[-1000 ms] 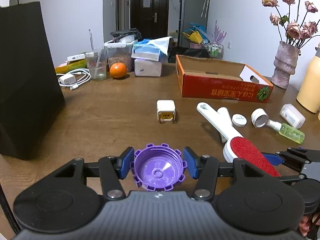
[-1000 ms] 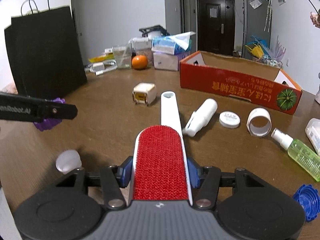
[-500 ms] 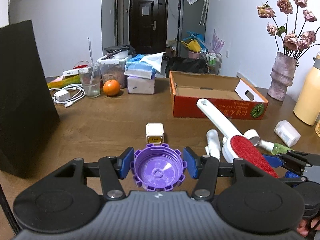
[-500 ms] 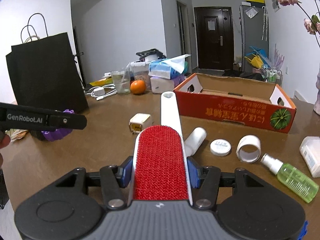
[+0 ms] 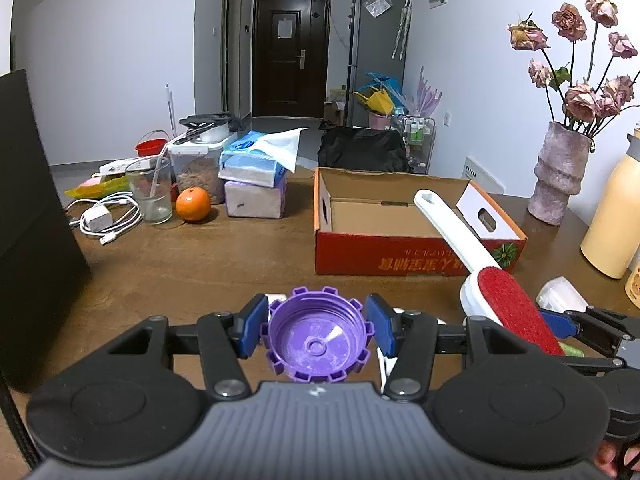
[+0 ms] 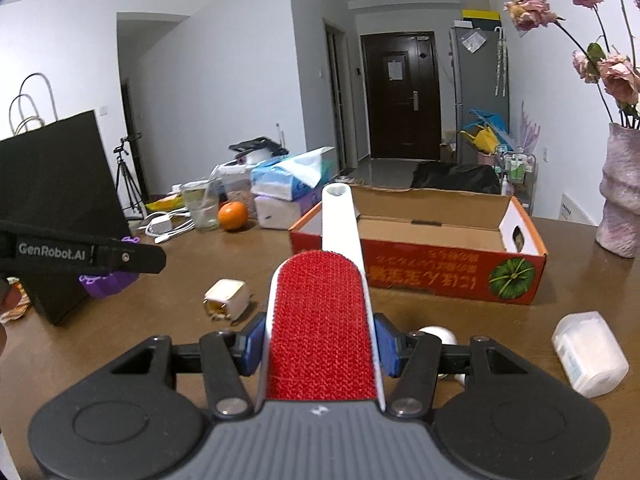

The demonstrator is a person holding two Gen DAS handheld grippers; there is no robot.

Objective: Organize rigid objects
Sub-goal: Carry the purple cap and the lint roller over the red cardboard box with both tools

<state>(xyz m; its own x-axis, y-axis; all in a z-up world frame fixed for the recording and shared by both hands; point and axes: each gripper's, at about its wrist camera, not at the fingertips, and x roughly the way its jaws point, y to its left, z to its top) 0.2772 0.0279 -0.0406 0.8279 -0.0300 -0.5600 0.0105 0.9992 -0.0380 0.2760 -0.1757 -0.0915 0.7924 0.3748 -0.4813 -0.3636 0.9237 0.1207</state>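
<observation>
My left gripper is shut on a purple toothed cap, its hollow side facing the camera, held above the wooden table. My right gripper is shut on the red-faced head of a white lint brush; the long white handle points ahead toward the open orange cardboard box. In the left wrist view the lint brush and the right gripper appear at the right, the handle crossing in front of the box. The left gripper with the cap shows at the left edge of the right wrist view.
A white cube charger, a white jar and a white bottle tip lie on the table. A black paper bag stands at left. An orange, a glass, tissue packs, a vase and a cream flask line the far side.
Both grippers rose and moved forward toward the cardboard box with their loads. The brush left the table and its handle now overlaps the box; small items slid below view.
</observation>
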